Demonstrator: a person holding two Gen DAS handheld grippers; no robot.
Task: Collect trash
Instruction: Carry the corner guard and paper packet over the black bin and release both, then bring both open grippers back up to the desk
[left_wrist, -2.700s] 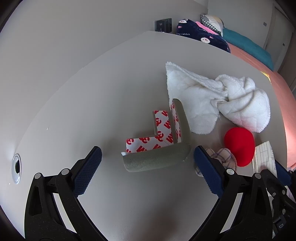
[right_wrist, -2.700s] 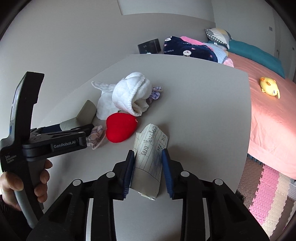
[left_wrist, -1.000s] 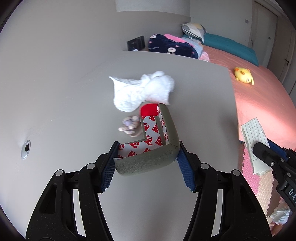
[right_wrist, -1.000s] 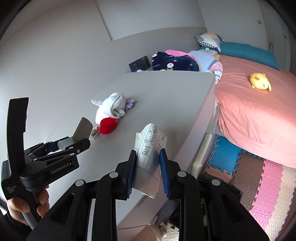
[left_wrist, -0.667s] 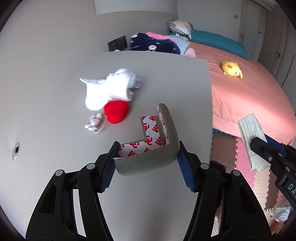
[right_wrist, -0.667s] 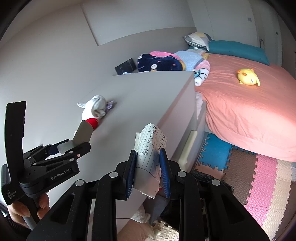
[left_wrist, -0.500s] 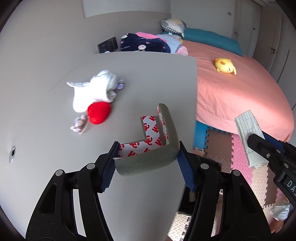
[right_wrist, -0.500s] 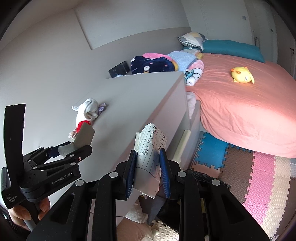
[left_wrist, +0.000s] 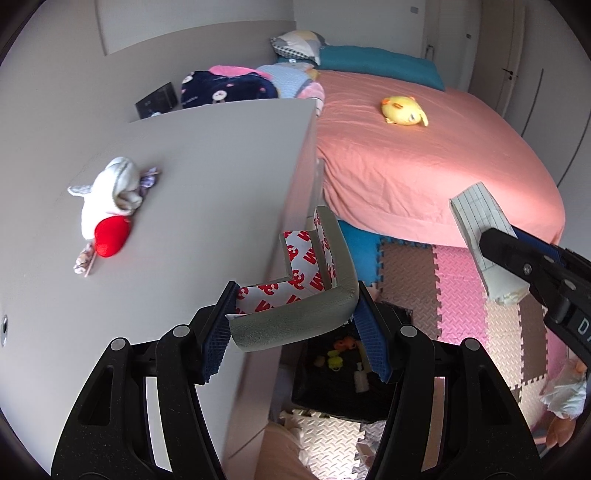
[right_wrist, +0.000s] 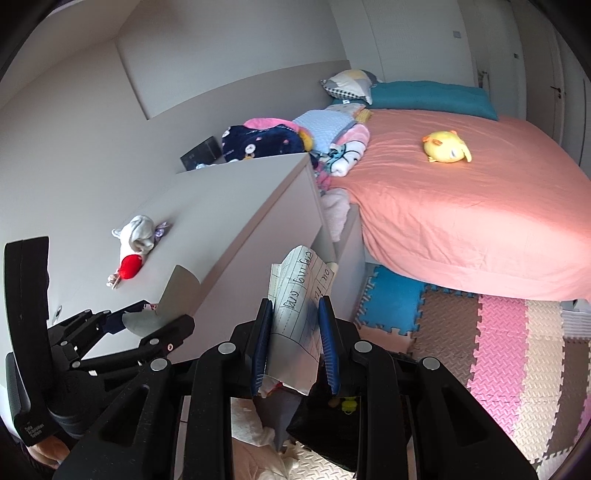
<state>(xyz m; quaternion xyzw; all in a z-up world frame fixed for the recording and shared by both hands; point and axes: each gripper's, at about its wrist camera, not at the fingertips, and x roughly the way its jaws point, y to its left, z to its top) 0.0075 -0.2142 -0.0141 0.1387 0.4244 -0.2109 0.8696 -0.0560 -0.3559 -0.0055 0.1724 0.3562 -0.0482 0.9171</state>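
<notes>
L claw (left_wrist: 295, 325) grips a grey foam corner guard (left_wrist: 295, 317) w/ red-white backing, pads pressed on both its ends; guard sits past the table (left_wrist: 207, 177) edge, above a dark bin (left_wrist: 332, 398) on the floor w/ small bits inside. R claw (right_wrist: 293, 339) is nearly closed, pinching a folded lined paper (right_wrist: 299, 314) w/ handwriting, held upright off the table's front, over the foam mat floor (right_wrist: 498, 332); same paper shows at right in the L view. Left on the table: white cloth (left_wrist: 110, 192), red heart-shaped thing (left_wrist: 110, 236) touching it, small patterned scraps beside both. Crumpled white tissue (right_wrist: 255, 432) lies low on the floor by the bin. Pink bed (left_wrist: 424, 162) behind w/ a yellow plush (left_wrist: 404, 110), pillows & blankets at its head.
</notes>
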